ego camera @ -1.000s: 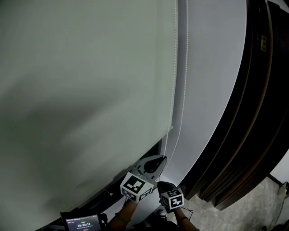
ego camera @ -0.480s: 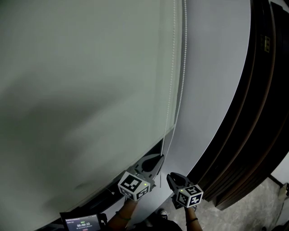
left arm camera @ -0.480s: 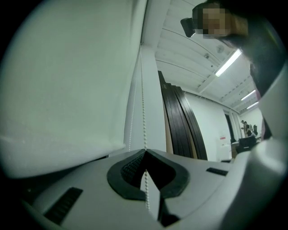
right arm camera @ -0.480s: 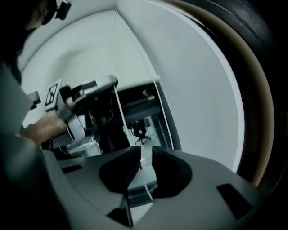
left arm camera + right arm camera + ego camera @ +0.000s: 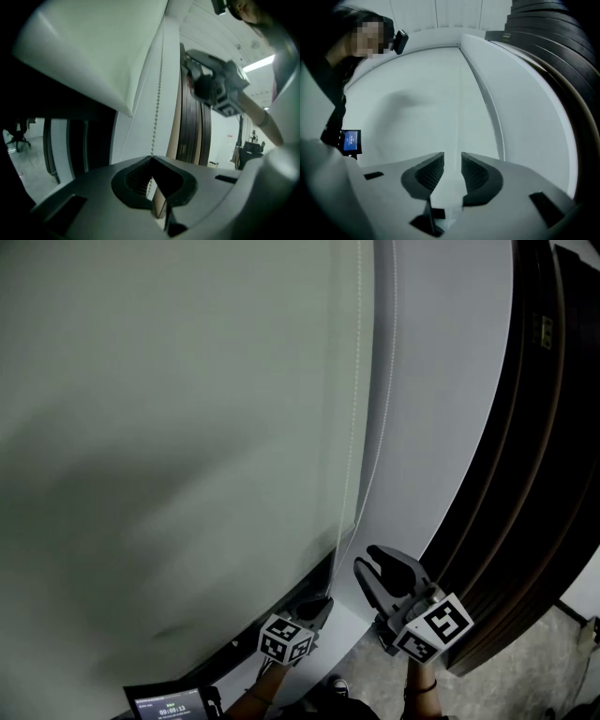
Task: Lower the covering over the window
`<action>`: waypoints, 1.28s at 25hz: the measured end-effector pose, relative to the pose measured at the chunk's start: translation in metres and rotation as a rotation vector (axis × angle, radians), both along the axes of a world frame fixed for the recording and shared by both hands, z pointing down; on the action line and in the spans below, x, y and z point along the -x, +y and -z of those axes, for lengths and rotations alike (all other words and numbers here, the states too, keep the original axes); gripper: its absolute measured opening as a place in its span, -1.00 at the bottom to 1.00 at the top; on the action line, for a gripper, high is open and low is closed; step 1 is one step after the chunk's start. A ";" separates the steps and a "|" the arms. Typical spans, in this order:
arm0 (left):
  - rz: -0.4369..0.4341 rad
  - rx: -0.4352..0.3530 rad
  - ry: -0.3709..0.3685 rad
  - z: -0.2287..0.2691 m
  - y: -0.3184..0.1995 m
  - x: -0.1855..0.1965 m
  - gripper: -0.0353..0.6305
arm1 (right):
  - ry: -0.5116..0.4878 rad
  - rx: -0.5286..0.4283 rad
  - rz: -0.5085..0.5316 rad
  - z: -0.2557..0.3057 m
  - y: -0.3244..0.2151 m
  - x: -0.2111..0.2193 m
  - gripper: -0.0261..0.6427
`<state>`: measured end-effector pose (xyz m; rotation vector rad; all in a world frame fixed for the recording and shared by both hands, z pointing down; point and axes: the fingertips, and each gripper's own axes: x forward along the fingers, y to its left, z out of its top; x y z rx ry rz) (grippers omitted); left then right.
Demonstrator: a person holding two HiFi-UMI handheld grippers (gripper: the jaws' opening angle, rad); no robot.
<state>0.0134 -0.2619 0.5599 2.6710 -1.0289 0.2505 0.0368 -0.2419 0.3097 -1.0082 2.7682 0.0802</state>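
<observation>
A pale roller blind [image 5: 169, 427] covers most of the window, and its lower corner [image 5: 126, 110] hangs above dark glass. Two strands of white bead chain [image 5: 384, 409] run down its right edge. My left gripper [image 5: 323, 602] is low, under the blind's corner, shut on the bead chain [image 5: 157, 112], which rises taut from its jaws. My right gripper [image 5: 367, 559] is higher and to the right; its jaws have just been opening and stand apart with nothing pressed between them. In the right gripper view [image 5: 452, 168] a beaded strand [image 5: 499, 129] passes to the right of the jaws.
Dark curved wooden panels [image 5: 525, 474] stand right of the white wall strip [image 5: 441, 381]. A small lit screen [image 5: 172, 704] is at the bottom left, strapped to the person's arm [image 5: 350, 141]. An office chair [image 5: 16, 136] shows behind the glass.
My right gripper has let go, opened and risen up to the right. My left gripper has sunk, shut on the chain. The blind's lower corner sits lower.
</observation>
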 end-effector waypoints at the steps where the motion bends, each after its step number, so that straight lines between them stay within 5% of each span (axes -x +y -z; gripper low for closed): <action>1: -0.010 0.043 -0.048 -0.022 0.005 0.000 -0.89 | 0.006 -0.015 0.008 0.007 0.000 0.004 -0.62; 4: -0.044 0.178 -0.180 -0.084 0.026 0.004 -0.89 | 0.018 -0.046 -0.002 0.022 -0.006 0.015 -0.60; 8: -0.046 0.303 -0.233 -0.133 0.055 0.015 -0.89 | 0.013 -0.052 0.010 0.033 -0.015 0.033 -0.56; 13: -0.055 0.314 -0.241 -0.138 0.057 0.014 -0.89 | 0.030 -0.090 0.036 0.046 -0.015 0.050 -0.57; 15: -0.052 0.321 -0.235 -0.139 0.055 0.015 -0.89 | 0.019 -0.093 -0.018 0.047 -0.019 0.045 -0.85; 19: -0.079 0.349 -0.219 -0.139 0.058 0.014 -0.89 | -0.059 -0.041 -0.042 0.044 -0.023 0.034 -0.87; 22: -0.081 0.258 -0.248 -0.134 0.054 0.012 -0.89 | -0.058 -0.061 -0.089 0.041 -0.027 0.026 -0.87; 27: -0.014 0.083 0.035 -0.056 0.027 -0.011 -0.78 | -0.104 -0.071 -0.137 0.041 -0.033 -0.003 -0.87; 32: -0.102 -0.134 0.158 0.050 0.018 -0.032 -0.79 | -0.066 -0.101 -0.195 0.039 -0.028 -0.019 -0.87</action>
